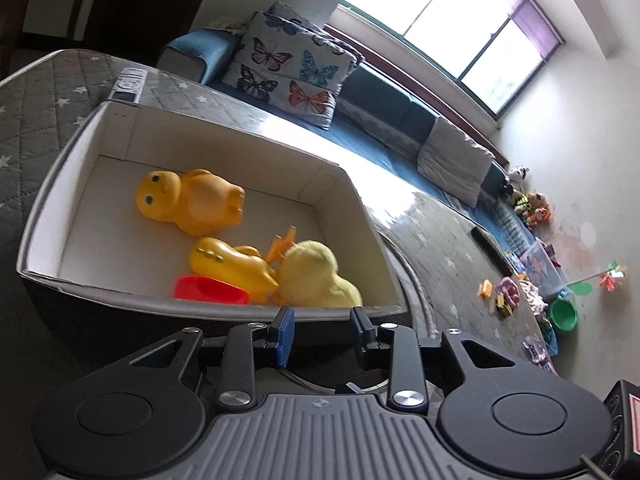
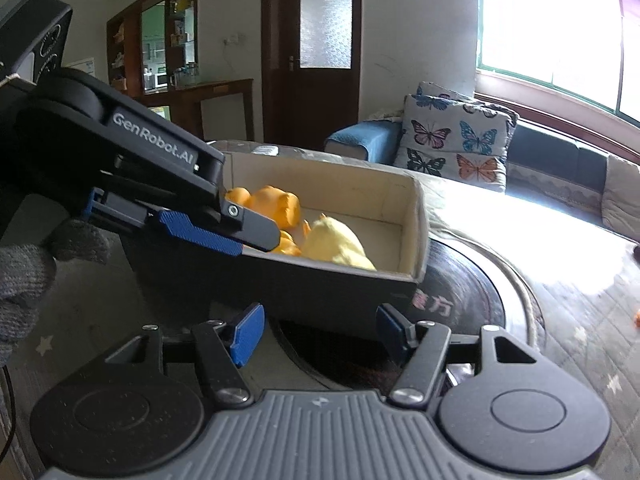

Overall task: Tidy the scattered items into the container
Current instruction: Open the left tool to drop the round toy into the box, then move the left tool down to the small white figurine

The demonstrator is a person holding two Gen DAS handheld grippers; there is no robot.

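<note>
- Covering the floor, a grey quilted mat [image 1: 60, 92] with white stars carries everything recorded.
- Blue sofa [image 1: 384, 120] along the window wall bears a butterfly cushion [image 1: 292, 76].
- Cardboard box [image 1: 208, 136], dark outside and white inside, stands on the mat; part of it sits over a dark round disc [image 2: 460, 300].
- Inside the box: yellow rubber duck [image 1: 188, 202], second yellow duck [image 1: 232, 266], plush chick [image 1: 316, 276], red piece [image 1: 208, 290].
- Left gripper [image 1: 322, 320] is just above the box's near rim, fingers apart, nothing between them.
- Right gripper [image 2: 320, 332] is before the box's dark side wall, jaws opening, empty.
- Small scattered toys [image 1: 504, 296] lie on the mat, well apart from the box.
</note>
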